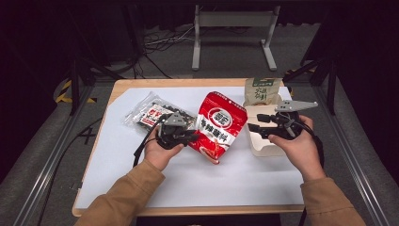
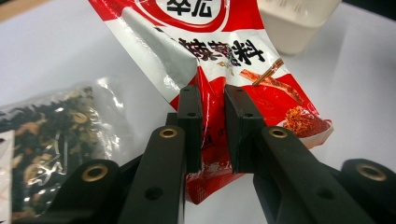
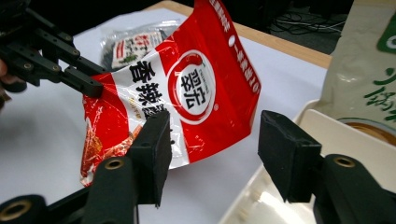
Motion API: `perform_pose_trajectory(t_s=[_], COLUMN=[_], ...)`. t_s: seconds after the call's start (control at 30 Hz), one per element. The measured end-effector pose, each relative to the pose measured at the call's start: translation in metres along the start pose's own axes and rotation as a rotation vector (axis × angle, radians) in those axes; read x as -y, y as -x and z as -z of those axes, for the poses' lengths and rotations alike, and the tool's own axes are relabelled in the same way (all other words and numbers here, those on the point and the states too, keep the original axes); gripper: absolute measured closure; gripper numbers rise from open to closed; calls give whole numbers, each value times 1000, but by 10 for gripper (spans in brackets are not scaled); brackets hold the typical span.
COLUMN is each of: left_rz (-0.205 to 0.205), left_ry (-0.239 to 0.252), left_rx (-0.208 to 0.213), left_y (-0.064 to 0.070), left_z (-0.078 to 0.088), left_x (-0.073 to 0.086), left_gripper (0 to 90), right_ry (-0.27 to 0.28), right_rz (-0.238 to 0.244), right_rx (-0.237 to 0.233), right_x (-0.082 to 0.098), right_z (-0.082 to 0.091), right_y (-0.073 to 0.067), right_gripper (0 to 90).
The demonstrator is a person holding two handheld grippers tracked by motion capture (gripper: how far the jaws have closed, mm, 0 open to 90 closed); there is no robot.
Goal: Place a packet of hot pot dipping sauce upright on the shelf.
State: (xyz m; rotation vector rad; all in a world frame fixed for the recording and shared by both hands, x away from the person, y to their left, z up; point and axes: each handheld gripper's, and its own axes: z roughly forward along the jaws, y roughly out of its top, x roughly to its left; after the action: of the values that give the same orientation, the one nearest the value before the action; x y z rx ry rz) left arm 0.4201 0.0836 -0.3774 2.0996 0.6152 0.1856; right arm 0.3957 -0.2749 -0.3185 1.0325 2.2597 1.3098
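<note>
Two black jaws of the left gripper (image 2: pixel 212 100) are clenched on the lower edge of a glossy red foil pouch with white and black lettering (image 2: pixel 224 51); the pouch's crumpled edge runs down between the pads, pinched there, with the rest of the bag fanning upward and away from the fingers. In the high view the left gripper (image 1: pixel 190 136) holds the red pouch (image 1: pixel 217 123) tilted above the white table sheet (image 1: pixel 235 179), its bottom corner hanging near the sheet. The right gripper (image 1: pixel 254 123) hovers over a pale cream plastic tray (image 1: pixel 263 148) just to the pouch's right, its jaws parted with nothing between them; in the right gripper view the pouch (image 3: pixel 187 93) lies beyond and left of those spread jaws, not touching them. A clear bag of dark dried bits (image 1: pixel 150 113) lies flat behind the left gripper. A beige paper packet with green print (image 1: pixel 261 90) stands at the tray's far end.
</note>
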Motion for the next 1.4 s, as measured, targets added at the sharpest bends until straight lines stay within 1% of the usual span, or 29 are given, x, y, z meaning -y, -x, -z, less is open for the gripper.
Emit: perform_pose_trajectory(t_s=[0.03, 0.1, 0.13, 0.17, 0.2, 0.23, 0.27, 0.3, 0.4, 0.43, 0.6, 0.73, 0.77, 0.8, 0.83, 0.87, 0.97, 1.03, 1.07, 1.1, 1.13, 1.17, 1.27, 1.3, 1.33, 1.4], left_rz=[2, 6, 10, 8, 7, 7, 6, 6, -1, -2, -12, -20, -25, -28, -31, -32, -45, -51, -51, -51, -54, -54, -50, -53, -58, -65], left_ry=[15, 25, 36, 48, 55, 55, 71, 71, 99, 112, 143, 155, 153, 161, 160, 161, 167, 171, 174, 174, 181, 181, 183, 177, 178, 177], left_rx=[-5, 1, -1, -7, -6, -6, -8, -8, -15, -13, -8, -3, 0, 4, 9, 13, 14, 22, 24, 24, 28, 28, 44, 45, 41, 38], left_y=[-1, -2, -3, -3, -2, -2, -2, -2, -1, 0, 4, 7, 8, 9, 9, 10, 12, 13, 14, 14, 14, 14, 13, 14, 14, 15], left_z=[3, 7, 8, 12, 13, 13, 17, 17, 24, 26, 32, 34, 34, 34, 34, 35, 36, 36, 36, 36, 36, 36, 34, 34, 33, 32], left_x=[0, -1, 0, -1, -1, -1, -1, -1, -4, -4, -7, -9, -9, -9, -9, -9, -9, -9, -9, -9, -9, -9, -8, -8, -8, -8], left_gripper=[781, 780, 780, 781, 781, 781, 781, 781, 781, 781, 781, 781, 781, 782, 781, 781, 782, 782, 782, 781, 781, 781, 781, 781, 780, 780], right_ry=[11, 24, 23, 22, 18, 14, 7, 7, 14, 10, 1, 4, 4, 1, 4, 7, 7, 11, 13, 16, 16, 19, 42, 46, 45, 40], right_rz=[-17, -56, -75, -84, -106, -116, -131, -131, -162, -169, -202, -242, -242, -250, -288, -314, -318, -322, -322, -316, -300, -284, -276, -267, -252, -243], right_rx=[-7, -27, -35, -44, -62, -73, -76, -76, -88, -93, -108, -123, -123, -132, -172, -188, -199, -218, -223, -223, -215, -208, -219, -215, -203, -197], right_x=[0, 1, 1, 1, 3, 4, 5, 5, 9, 10, 13, 15, 15, 16, 17, 17, 16, 15, 14, 13, 12, 11, 9, 9, 8, 8], right_z=[-1, -5, -7, -8, -13, -16, -19, -19, -27, -29, -38, -44, -44, -46, -49, -50, -54, -55, -55, -55, -54, -52, -48, -47, -46, -45], right_y=[-1, -4, -5, -6, -8, -9, -10, -10, -15, -16, -20, -24, -24, -25, -26, -27, -30, -31, -31, -31, -31, -30, -27, -26, -26, -26], right_gripper=[428, 428, 428, 428, 416, 409, 410, 410, 409, 405, 383, 363, 363, 358, 358, 358, 379, 453, 473, 509, 572, 605, 730, 758, 779, 783])
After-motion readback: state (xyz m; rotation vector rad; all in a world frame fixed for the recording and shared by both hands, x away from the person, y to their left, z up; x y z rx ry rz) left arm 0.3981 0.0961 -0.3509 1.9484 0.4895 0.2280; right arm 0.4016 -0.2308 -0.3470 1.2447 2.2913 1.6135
